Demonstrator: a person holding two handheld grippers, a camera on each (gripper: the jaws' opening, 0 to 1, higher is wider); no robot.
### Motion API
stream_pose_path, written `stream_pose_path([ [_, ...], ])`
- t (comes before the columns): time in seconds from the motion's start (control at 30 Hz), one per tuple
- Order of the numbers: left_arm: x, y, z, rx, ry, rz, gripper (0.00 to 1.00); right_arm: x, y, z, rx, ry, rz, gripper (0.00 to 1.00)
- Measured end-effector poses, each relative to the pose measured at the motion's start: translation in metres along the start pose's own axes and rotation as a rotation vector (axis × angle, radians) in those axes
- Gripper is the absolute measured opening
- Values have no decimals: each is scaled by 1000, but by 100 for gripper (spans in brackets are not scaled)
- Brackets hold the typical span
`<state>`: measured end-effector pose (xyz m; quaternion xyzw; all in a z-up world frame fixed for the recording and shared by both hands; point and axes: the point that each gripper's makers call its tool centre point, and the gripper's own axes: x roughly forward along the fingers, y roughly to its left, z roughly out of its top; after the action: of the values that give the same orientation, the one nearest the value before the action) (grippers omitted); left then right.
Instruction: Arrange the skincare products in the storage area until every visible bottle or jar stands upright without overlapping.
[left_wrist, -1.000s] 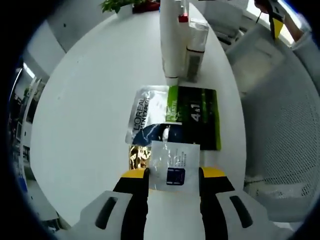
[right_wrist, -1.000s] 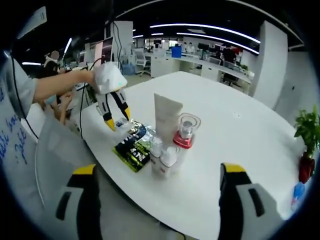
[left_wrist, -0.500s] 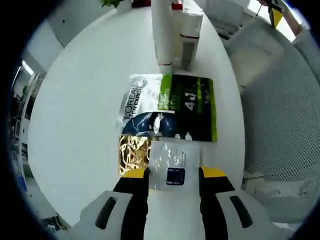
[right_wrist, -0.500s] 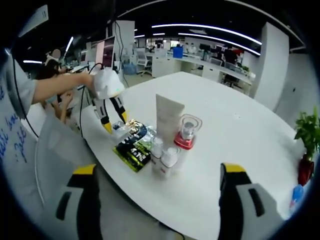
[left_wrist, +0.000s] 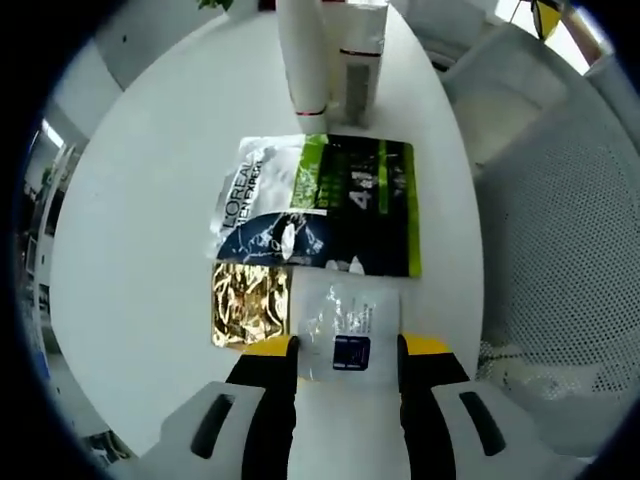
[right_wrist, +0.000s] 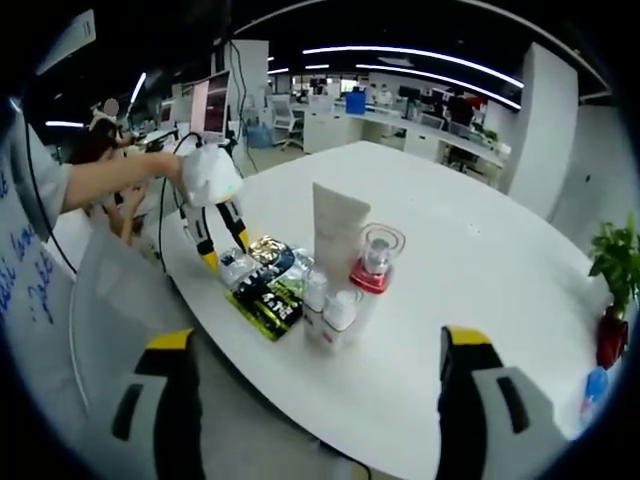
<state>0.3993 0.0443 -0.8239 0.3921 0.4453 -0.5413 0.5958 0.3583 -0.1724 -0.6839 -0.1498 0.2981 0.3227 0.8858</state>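
Observation:
My left gripper is shut on a clear sachet with a dark blue square, held low over the white table. A gold foil sachet lies just left of it. Beyond lies a flat silver, black and green pouch. Farther back stand a white tube and a boxed bottle. In the right gripper view the left gripper sits at the pouch, near the tube, a clear jar on a red base and small white bottles. My right gripper hangs open, well back.
A white mesh chair stands just past the table's right edge in the left gripper view. A person's arm holds the left gripper. A potted plant stands at the far right of the table. Office desks fill the background.
My left gripper has drawn back toward the table's near edge with the clear sachet, uncovering the gold sachet beside it. The right gripper has stayed still and open.

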Motion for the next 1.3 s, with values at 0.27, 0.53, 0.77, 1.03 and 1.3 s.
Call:
stream_pose_path([
  [0.27,5,-2,2,-6,-9,-2,37,0,-2,-3,0,9,2,100],
  [0.53,8,-3,4,-20,-24,4,37,-1,0,-3,3,9,0,100],
  [0.77,9,-4,7,-21,-34,24,37,1,2,-3,3,11,6,100],
  [1.03,10,-4,8,-18,-39,29,37,1,2,-5,0,21,6,100],
  [1.3,9,0,10,6,-38,58,42,0,4,-7,1,25,4,100],
])
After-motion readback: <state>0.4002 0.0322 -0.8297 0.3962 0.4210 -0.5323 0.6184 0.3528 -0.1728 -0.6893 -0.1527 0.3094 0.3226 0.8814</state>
